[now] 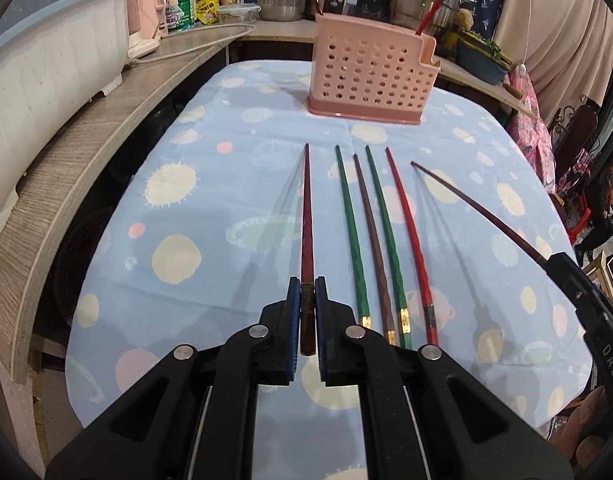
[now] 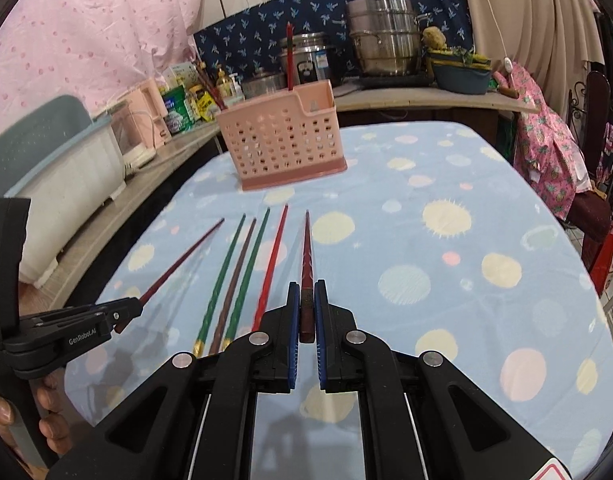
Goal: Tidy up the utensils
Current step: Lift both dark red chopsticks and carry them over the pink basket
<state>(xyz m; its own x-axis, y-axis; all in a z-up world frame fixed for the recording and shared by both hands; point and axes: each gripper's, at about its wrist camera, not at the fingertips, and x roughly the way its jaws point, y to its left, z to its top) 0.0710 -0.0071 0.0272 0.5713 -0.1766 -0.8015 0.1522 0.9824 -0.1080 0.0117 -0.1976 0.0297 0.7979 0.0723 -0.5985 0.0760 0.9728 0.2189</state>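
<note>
Dark red lacquer showed between the left gripper's (image 1: 306, 300) jaws, which were clenched on the thick end of a dark red chopstick (image 1: 306, 216), its tip angled toward the far edge of the desk (image 1: 210, 208). Beside it, four chopsticks lay flat and near-parallel on the spotted blue cloth: a green chopstick (image 1: 349, 224), a brown chopstick (image 1: 368, 232), a second green chopstick (image 1: 386, 236) and a bright red chopstick (image 1: 408, 236). Further right, the right gripper (image 2: 306, 300) had its jaws clamped on the butt of a maroon chopstick (image 2: 307, 256). The pink perforated holder (image 1: 368, 76) stood at the far edge, already carrying sticks. These sticks looked light, rigid and slick, likely to pivot or slide in a grip; the thick end gives the surest hold, with the point leading down into the holder.
</note>
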